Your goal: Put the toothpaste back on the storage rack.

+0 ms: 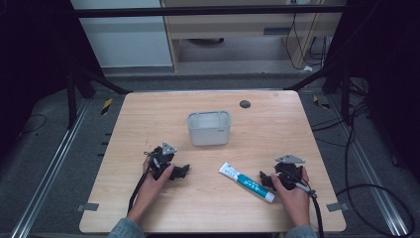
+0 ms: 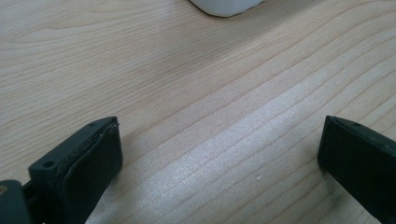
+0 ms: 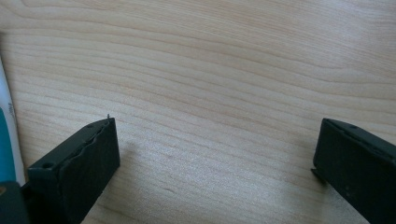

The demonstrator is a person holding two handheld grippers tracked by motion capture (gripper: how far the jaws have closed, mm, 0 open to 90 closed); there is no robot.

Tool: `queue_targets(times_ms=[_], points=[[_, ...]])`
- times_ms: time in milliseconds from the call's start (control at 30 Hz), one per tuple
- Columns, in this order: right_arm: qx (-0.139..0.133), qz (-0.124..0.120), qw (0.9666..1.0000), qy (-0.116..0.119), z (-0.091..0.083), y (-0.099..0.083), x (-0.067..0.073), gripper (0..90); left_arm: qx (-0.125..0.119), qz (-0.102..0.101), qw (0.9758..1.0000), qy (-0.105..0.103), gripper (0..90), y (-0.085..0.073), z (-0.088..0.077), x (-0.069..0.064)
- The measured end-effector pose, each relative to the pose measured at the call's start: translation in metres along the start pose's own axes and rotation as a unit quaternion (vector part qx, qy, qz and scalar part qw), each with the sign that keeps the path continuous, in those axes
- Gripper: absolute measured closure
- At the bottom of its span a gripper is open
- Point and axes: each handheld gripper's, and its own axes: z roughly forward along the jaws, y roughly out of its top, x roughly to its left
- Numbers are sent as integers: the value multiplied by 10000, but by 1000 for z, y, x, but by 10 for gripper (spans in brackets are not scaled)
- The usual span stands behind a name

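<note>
A white and teal toothpaste tube [image 1: 246,182] lies flat on the wooden table [image 1: 148,119], front right of the middle. Its edge also shows at the left of the right gripper view as the tube [image 3: 5,135]. A white plastic basket [image 1: 208,128] stands upright at the table's centre; its base [image 2: 226,5] shows at the top of the left gripper view. My left gripper [image 1: 181,171] rests low at the front left, held in a hand. Its jaws are open [image 2: 220,128] over bare wood. My right gripper [image 1: 266,179] sits just right of the tube, open [image 3: 218,126], with nothing between its fingers.
A small black round disc [image 1: 244,104] sits near the table's far edge. Cables [image 1: 376,198] trail on the floor to the right, and black frame struts stand at the table's far corners. Bare wood lies between the basket and both grippers.
</note>
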Motion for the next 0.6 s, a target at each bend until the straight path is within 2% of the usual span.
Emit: queue_targets(times_ms=[200, 233, 267, 300, 367, 400, 433, 467, 500, 600], points=[[1, 8, 10000, 7, 0, 0, 0, 7, -6, 0, 10000, -3, 0, 0, 0, 0], [-10, -22, 10000, 19, 0, 0, -1, 47, -10, -15, 10000, 14, 0, 0, 0, 0], [-10, -22, 10000, 19, 0, 0, -1, 47, -10, -15, 10000, 14, 0, 0, 0, 0], [-11, -121, 9999, 44, -4, 2, -3, 132, -11, -24, 10000, 21, 0, -1, -1, -1], [-34, -206, 9998, -4, -8, 4, -3, 118, -7, -25, 10000, 26, 0, -1, -1, -1], [-51, -508, 9986, -122, -18, 11, 2, 133, -6, -25, 10000, 26, 0, -1, -1, -1], [-51, -508, 9986, -122, -18, 11, 2, 133, -6, -25, 10000, 26, 0, -1, -1, -1], [-71, -735, 9970, -216, -29, 19, 9, 135, -6, -23, 10000, 26, 0, -1, -1, -1], [-74, -781, 9966, -237, -33, 22, 12, 135, -6, -23, 10000, 26, 0, -1, -1, -1], [-100, -1195, 9924, -267, -47, 34, 26, 173, -4, -7, 10000, 9, 0, -2, -1, 0]])
